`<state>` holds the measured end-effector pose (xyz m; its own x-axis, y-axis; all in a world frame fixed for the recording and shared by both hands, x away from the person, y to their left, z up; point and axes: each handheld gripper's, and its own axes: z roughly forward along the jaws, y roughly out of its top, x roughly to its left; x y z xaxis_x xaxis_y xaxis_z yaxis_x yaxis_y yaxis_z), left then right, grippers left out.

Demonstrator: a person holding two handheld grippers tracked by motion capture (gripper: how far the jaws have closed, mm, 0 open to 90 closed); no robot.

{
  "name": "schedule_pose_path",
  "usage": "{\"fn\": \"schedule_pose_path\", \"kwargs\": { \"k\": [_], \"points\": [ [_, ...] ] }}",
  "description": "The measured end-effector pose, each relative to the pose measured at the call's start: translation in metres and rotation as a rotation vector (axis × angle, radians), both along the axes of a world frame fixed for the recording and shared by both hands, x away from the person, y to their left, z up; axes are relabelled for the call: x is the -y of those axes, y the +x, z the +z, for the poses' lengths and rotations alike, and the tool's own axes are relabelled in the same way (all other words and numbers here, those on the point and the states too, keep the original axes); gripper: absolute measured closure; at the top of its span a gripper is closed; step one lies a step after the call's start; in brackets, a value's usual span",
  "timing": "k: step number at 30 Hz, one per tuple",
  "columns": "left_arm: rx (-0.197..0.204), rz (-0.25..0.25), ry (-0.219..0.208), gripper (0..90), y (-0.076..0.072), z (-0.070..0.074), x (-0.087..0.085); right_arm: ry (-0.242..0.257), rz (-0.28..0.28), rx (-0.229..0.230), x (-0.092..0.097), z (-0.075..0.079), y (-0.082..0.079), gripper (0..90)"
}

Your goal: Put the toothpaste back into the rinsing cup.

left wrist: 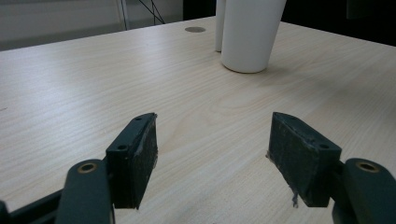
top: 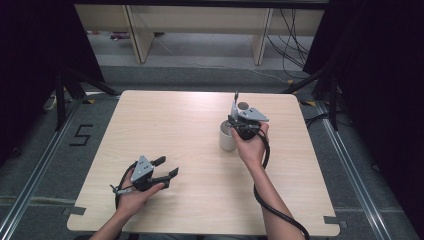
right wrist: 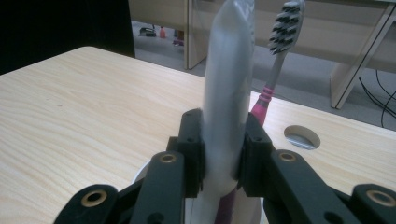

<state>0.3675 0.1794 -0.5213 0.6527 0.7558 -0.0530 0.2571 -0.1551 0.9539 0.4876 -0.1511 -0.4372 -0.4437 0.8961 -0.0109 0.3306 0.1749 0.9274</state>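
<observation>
The right claw (right wrist: 223, 154) is pinching a pale grey, soft-sided tube (right wrist: 227, 93), most likely toothpaste, which stands upright with its lower end inside the white, tapered plastic cup (top: 226, 139) on the right half of the light wooden counter (top: 150, 130). A pink-handled toothbrush with black and white bristles (right wrist: 275, 65) leans in the same cup just beyond the tube, on its far right side. Whether the tube's foot has reached the cup's bottom cannot be made out, since the claw's own arms hide the cup's inside in the right gripper view. The step in hand looks like seating the tube in the cup. To do it well, the tube should be kept vertical and lowered straight until it rests, so that it neither nudges the toothbrush nor tips the light cup; the pinch should be loosened only once the tube bears on the cup, and the claw then lifted straight up, clear of the bristles. The left claw (top: 165, 167) is spread wide with nothing between its pads, hovering low over the near left of the counter, well apart from the cup; it could steady the cup's wall if the cup starts to rock.
</observation>
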Motion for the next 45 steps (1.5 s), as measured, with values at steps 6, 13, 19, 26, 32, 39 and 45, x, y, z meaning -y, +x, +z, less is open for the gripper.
{"fn": "schedule_pose_path", "kwargs": {
  "k": [6, 13, 19, 26, 32, 39, 45],
  "points": [
    [-0.001, -0.001, 0.002, 32.6, 0.0, 0.0, -0.0001, -0.003, -0.002, 0.002, 0.0009, 0.0006, 0.0018, 73.8],
    [0.0, -0.001, 0.002, 32.6, 0.0, 0.0, 0.0002, 0.0, -0.006, 0.002, 0.0017, 0.0022, 0.0005, 71.5],
    [-0.001, 0.0, 0.002, 32.6, 0.0, 0.0, 0.0002, 0.015, -0.007, -0.011, 0.0019, 0.0028, 0.0004, 66.2],
    [-0.002, 0.0, 0.001, 32.5, 0.0001, 0.0, 0.0001, 0.014, -0.021, -0.014, 0.0025, 0.0031, 0.0006, 60.4],
    [-0.002, 0.0, 0.0, 32.6, 0.0001, 0.0, 0.0002, 0.022, -0.02, -0.013, 0.003, 0.0039, -0.0002, 53.4],
    [-0.003, -0.001, 0.001, 32.5, 0.0001, 0.0001, 0.0, 0.03, -0.014, -0.009, 0.003, 0.0056, -0.0006, 49.8],
    [-0.003, -0.002, -0.001, 32.5, 0.0002, 0.0, 0.0001, 0.025, -0.014, -0.012, 0.003, 0.006, -0.0027, 47.0]
  ]
}}
